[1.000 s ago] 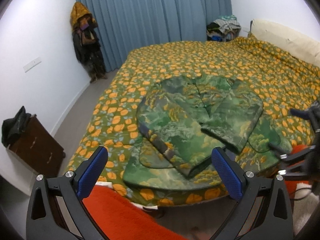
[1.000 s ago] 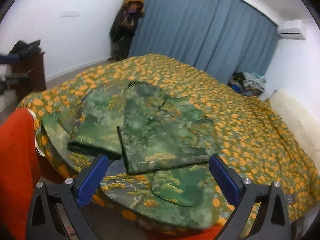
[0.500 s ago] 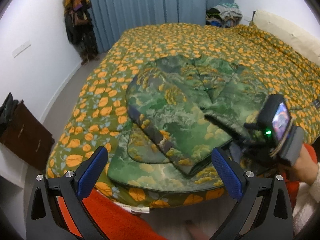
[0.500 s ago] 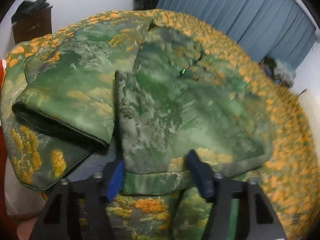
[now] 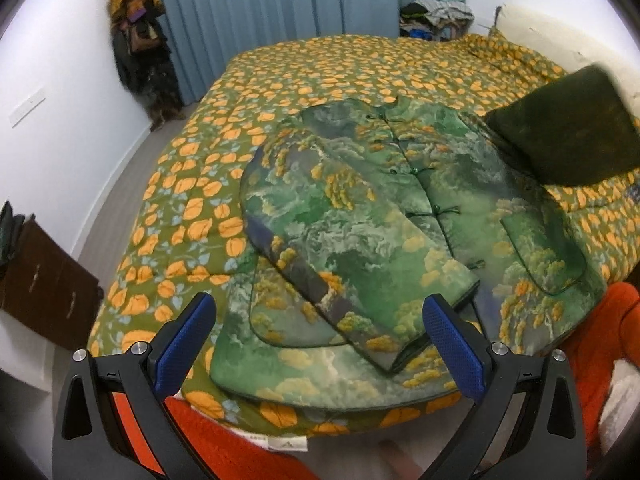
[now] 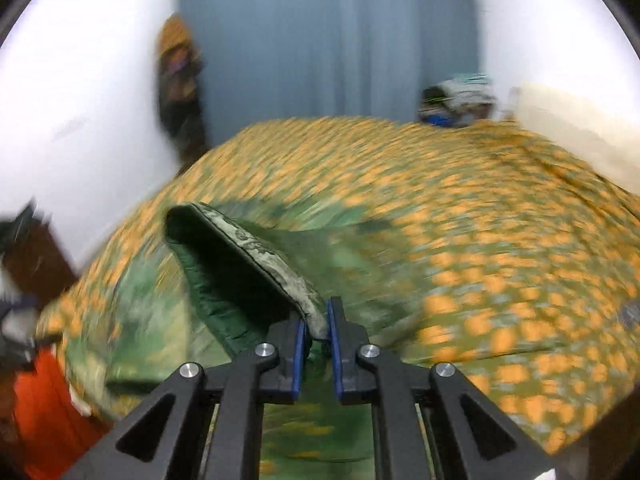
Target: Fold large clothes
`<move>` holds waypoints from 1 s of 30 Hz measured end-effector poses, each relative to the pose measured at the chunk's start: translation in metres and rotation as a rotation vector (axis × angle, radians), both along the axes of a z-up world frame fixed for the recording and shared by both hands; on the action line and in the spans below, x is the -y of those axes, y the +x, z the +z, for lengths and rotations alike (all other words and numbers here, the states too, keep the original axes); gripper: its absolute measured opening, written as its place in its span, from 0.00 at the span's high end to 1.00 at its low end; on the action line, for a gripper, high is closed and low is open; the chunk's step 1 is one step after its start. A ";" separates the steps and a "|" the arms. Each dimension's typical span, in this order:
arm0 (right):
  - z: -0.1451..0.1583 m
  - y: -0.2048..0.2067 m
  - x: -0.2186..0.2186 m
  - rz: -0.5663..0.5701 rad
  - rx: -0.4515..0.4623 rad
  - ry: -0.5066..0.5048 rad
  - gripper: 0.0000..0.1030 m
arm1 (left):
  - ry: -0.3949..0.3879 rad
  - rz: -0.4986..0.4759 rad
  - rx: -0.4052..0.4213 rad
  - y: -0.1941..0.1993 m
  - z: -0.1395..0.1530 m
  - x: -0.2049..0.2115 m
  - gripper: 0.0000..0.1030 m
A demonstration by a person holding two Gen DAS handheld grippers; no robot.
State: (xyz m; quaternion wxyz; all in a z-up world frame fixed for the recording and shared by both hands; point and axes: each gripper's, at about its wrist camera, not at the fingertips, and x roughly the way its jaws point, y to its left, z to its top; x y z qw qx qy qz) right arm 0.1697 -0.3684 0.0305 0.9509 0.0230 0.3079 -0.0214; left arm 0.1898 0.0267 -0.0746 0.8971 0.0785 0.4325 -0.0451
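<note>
**Right gripper lifts a sleeve off the jacket**

Only the right wrist view shows the right gripper (image 6: 317, 326) clamped on the sleeve (image 6: 256, 256). The left view shows the left gripper (image 5: 318, 342) open and empty over the jacket (image 5: 360, 248), spread on the bed (image 5: 320, 64).

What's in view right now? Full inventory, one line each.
jacket: 1, green landscape print, spread on the bed; right sleeve lifted, dark lining showing
bedspread: 1, olive with orange leaves, covers the bed
curtain: 1, blue, back wall
hanging clothes: 1 bundle, dark and mustard, left corner
clothes pile: 1, mixed, far right of the bed
cabinet: 1, dark brown, left wall
orange fabric: near edge
left gripper: open, empty, above the hem
right gripper: shut on the sleeve
</note>
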 end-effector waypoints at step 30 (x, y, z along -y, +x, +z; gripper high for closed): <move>-0.055 -0.045 0.170 -0.452 -0.086 0.113 0.59 | 0.221 -0.673 -0.228 0.042 -0.119 0.071 0.07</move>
